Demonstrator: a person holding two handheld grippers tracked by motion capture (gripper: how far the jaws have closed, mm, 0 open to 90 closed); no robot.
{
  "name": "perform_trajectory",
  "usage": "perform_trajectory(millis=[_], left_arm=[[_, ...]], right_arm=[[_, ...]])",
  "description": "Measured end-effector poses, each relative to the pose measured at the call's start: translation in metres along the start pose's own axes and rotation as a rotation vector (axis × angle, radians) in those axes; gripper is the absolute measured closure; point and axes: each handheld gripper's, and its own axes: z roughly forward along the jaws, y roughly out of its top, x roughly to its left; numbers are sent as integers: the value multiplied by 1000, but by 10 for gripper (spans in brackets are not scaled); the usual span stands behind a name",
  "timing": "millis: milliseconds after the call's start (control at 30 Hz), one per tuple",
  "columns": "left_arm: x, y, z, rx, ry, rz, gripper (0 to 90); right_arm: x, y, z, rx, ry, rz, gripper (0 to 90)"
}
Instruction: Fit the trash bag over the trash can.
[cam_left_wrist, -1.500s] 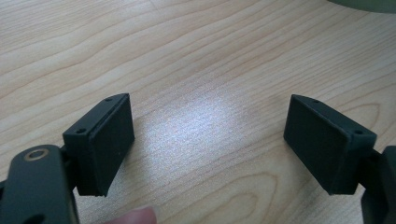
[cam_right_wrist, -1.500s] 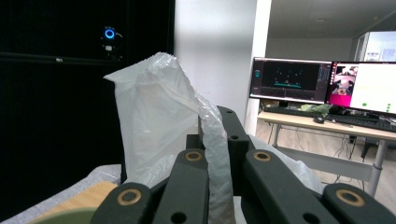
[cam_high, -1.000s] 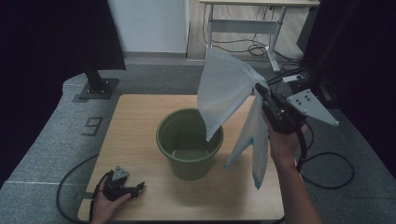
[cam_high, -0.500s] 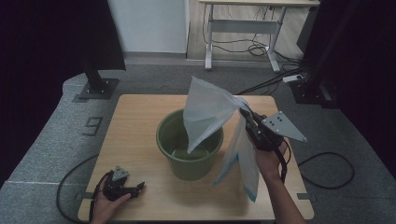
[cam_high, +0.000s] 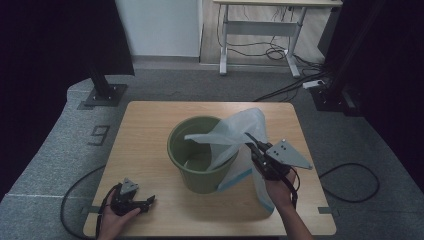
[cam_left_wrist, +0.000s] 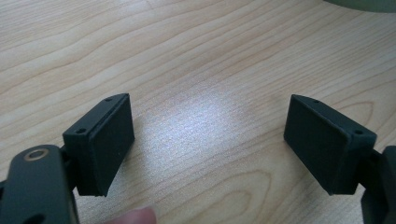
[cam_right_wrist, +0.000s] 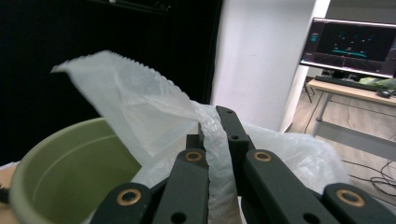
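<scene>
Lining the bin (cam_high: 202, 160): bag (cam_high: 235, 131) partly over the rim, not yet fitted.

Item: green bin, upright at mid-desk (cam_high: 150, 125). Item: thin white bag, pinched by the right tongs (cam_high: 256, 152) just right of the bin; one flap drapes across the bin mouth, the rest hangs down the bin's right side onto the desk. Judged status: early; bag mouth unopened, nothing tucked round the rim, spreading and seating left to do. Right tongs: closed tight on a fold of bag (cam_right_wrist: 212, 154). Left tongs (cam_left_wrist: 208, 144): jaws wide apart, holding nothing, low over bare desk at the near left, well apart from the bin.
</scene>
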Motion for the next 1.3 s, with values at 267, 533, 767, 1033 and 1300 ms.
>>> perform_trajectory(millis=[267, 533, 767, 1033, 1300], left_arm=[[-7, 2, -2, -16, 2, 19, 160], [-8, 2, -1, -12, 2, 25, 160], [-8, 1, -1, -12, 1, 25, 161], [-8, 1, 0, -7, 1, 32, 161], [-10, 1, 2, -1, 0, 36, 161]], right_arm=[[7, -5, 4, 28, 62, 22, 887], [24, -15, 17, 83, 107, 1, 887], [37, -20, 33, 150, 113, -23, 879], [41, -22, 28, 158, 141, -5, 774], [58, -30, -10, 58, 80, -50, 431]])
